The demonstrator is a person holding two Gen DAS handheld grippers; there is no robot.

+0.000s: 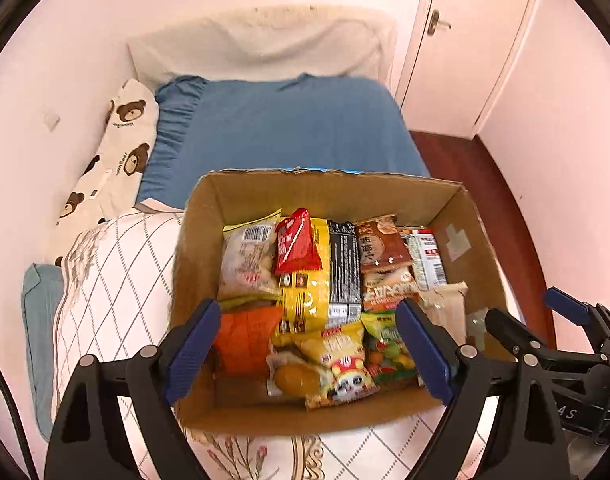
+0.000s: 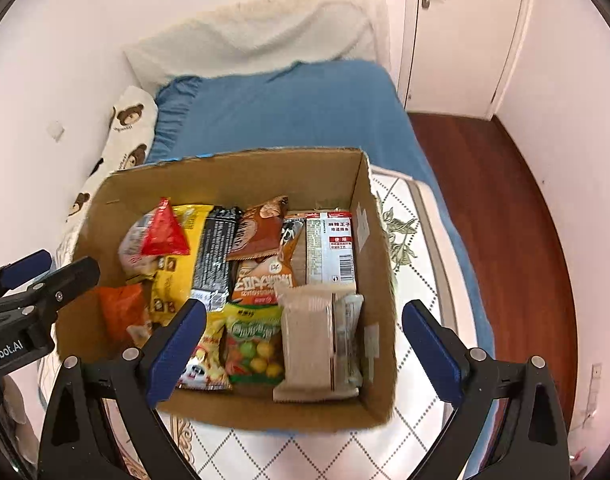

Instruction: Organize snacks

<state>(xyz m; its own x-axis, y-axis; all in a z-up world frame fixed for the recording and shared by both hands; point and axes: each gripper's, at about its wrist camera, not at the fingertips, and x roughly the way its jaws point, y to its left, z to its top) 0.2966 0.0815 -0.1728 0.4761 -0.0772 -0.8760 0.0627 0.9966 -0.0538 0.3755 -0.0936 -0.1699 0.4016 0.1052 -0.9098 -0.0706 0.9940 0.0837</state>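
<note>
Left wrist view: the left gripper (image 1: 309, 344) hangs above the near half of a cardboard box (image 1: 393, 188), fingers spread wide and holding nothing; the box sits on a patterned quilt (image 1: 117, 264) at the foot of a bed (image 1: 289, 128), presumably so both hands can reach in from above. Snacks fill the box floor in rough rows: a yellow bag (image 1: 305, 280) with a red packet (image 1: 295, 246) resting on it, a black packet (image 1: 343, 268) alongside, an orange packet (image 1: 245, 336) at the near left wall. Right wrist view: the right gripper (image 2: 305, 344), likewise wide and empty, hovers over the near right corner, where a beige packet (image 2: 305, 340) lies flat beside a green candy bag (image 2: 253, 344). Judged from this, packing looks nearly done; a strip of bare floor shows at the near wall
</note>
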